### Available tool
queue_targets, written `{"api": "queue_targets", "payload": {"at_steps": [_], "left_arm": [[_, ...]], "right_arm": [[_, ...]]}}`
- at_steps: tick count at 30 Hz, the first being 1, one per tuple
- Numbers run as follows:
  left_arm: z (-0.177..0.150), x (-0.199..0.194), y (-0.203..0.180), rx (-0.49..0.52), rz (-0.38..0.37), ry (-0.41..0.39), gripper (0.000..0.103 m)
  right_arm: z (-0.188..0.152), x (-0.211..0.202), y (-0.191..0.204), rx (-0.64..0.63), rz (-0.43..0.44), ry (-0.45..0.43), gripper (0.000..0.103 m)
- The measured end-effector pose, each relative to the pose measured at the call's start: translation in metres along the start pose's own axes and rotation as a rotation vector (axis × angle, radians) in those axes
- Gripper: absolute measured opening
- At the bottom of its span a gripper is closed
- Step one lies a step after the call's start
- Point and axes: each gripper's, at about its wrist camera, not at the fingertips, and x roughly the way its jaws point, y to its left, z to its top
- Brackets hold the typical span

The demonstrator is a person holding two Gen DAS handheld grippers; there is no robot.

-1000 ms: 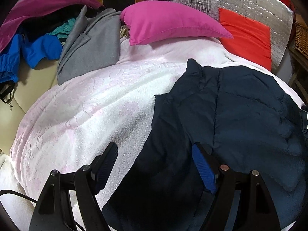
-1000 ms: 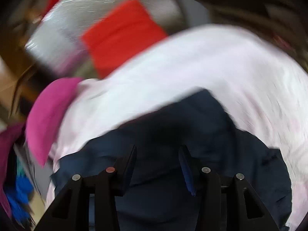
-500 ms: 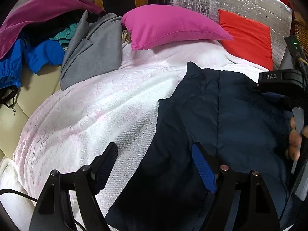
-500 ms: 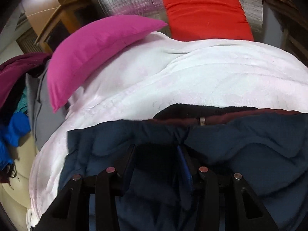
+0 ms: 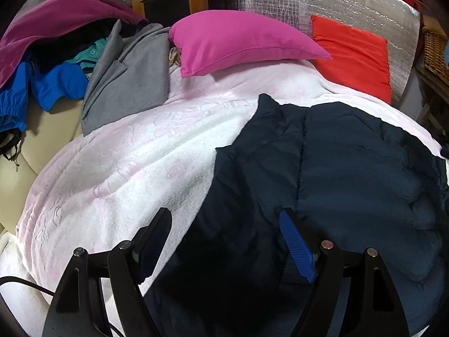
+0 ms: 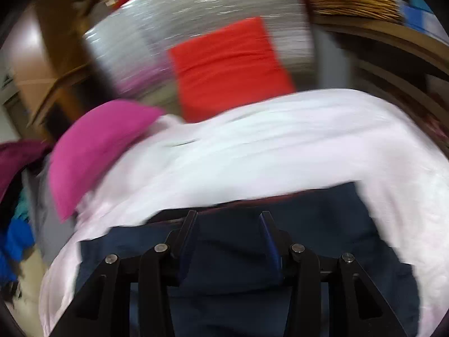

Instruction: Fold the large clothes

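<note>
A dark navy padded jacket (image 5: pixel 336 168) lies spread flat on a white-pink blanket (image 5: pixel 126 154) that covers the bed. My left gripper (image 5: pixel 224 216) hovers open over the jacket's left edge, one finger above the blanket and the other above the navy fabric, with nothing gripped. The right wrist view is blurred by motion. There my right gripper (image 6: pixel 228 216) stands partly open just above the jacket (image 6: pixel 322 224), near its maroon-lined upper edge. The fabric under it lies smooth and is not pinched.
A pink pillow (image 5: pixel 238 42) and a red cushion (image 5: pixel 353 56) lean at the head of the bed against a silver foil panel. A grey coat (image 5: pixel 132 75) and blue and maroon garments (image 5: pixel 56 84) are piled at the left. A wicker basket (image 5: pixel 435 50) stands at the right.
The right gripper swung in over the jacket's right side half a second ago and has left the left wrist view. Its own view has tipped up toward the red cushion. The left gripper stayed put.
</note>
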Motion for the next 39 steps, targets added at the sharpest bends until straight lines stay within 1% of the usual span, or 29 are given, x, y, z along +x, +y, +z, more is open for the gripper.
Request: {"api": "queue_targets", "payload": {"at_steps": [2, 4, 5, 6, 8, 10, 13, 15, 17, 20, 23, 25, 27, 28, 29, 32, 36, 39], "left_arm": [[-0.002, 0.003, -0.005, 0.026, 0.012, 0.004, 0.08], [-0.003, 0.004, -0.009, 0.044, 0.024, 0.001, 0.08], [-0.003, 0.004, -0.01, 0.049, 0.026, -0.003, 0.08], [-0.003, 0.003, -0.011, 0.055, 0.031, -0.007, 0.08], [-0.002, 0.002, -0.01, 0.058, 0.034, -0.021, 0.08], [-0.001, 0.0, -0.009, 0.055, 0.022, -0.031, 0.08], [0.0, -0.005, -0.01, 0.051, 0.006, -0.058, 0.08], [0.001, -0.01, -0.011, 0.05, -0.002, -0.082, 0.08], [0.001, -0.015, -0.012, 0.047, -0.02, -0.1, 0.08], [0.0, -0.021, -0.014, 0.053, -0.036, -0.127, 0.08], [-0.001, -0.026, -0.017, 0.062, -0.054, -0.151, 0.08], [-0.002, -0.028, -0.018, 0.063, -0.065, -0.157, 0.08], [-0.003, -0.029, -0.02, 0.069, -0.069, -0.16, 0.08], [-0.003, -0.029, -0.021, 0.073, -0.07, -0.159, 0.08], [-0.004, -0.029, -0.021, 0.074, -0.072, -0.159, 0.08], [-0.004, -0.029, -0.021, 0.076, -0.076, -0.158, 0.08], [-0.005, -0.029, -0.02, 0.07, -0.08, -0.155, 0.08], [-0.005, -0.029, -0.02, 0.074, -0.076, -0.157, 0.08]], "right_arm": [[0.002, 0.008, -0.023, 0.04, -0.042, 0.041, 0.05], [-0.005, 0.03, -0.042, 0.058, -0.093, 0.143, 0.054], [-0.009, 0.04, -0.048, 0.069, -0.09, 0.186, 0.054], [-0.012, 0.042, -0.052, 0.08, -0.072, 0.186, 0.054], [-0.011, 0.033, -0.053, 0.085, -0.053, 0.153, 0.056], [-0.012, 0.021, -0.054, 0.087, -0.02, 0.108, 0.057], [-0.021, -0.006, -0.049, 0.038, -0.001, 0.028, 0.057], [-0.031, -0.025, -0.05, 0.015, 0.026, 0.003, 0.057], [-0.042, -0.038, -0.05, -0.007, 0.029, -0.004, 0.057], [-0.059, -0.06, -0.053, -0.043, 0.005, -0.023, 0.057], [-0.072, -0.073, -0.066, -0.023, -0.016, -0.03, 0.057], [-0.079, -0.074, -0.078, 0.0, -0.038, -0.003, 0.059], [-0.088, -0.065, -0.086, 0.002, -0.084, 0.046, 0.059], [-0.092, -0.058, -0.09, 0.003, -0.088, 0.077, 0.06], [-0.092, -0.056, -0.093, -0.001, -0.084, 0.079, 0.06], [-0.096, -0.066, -0.09, -0.013, -0.087, 0.049, 0.06], [-0.109, -0.093, -0.088, -0.021, -0.046, -0.017, 0.06], [-0.123, -0.111, -0.086, -0.039, -0.032, -0.046, 0.06]]}}
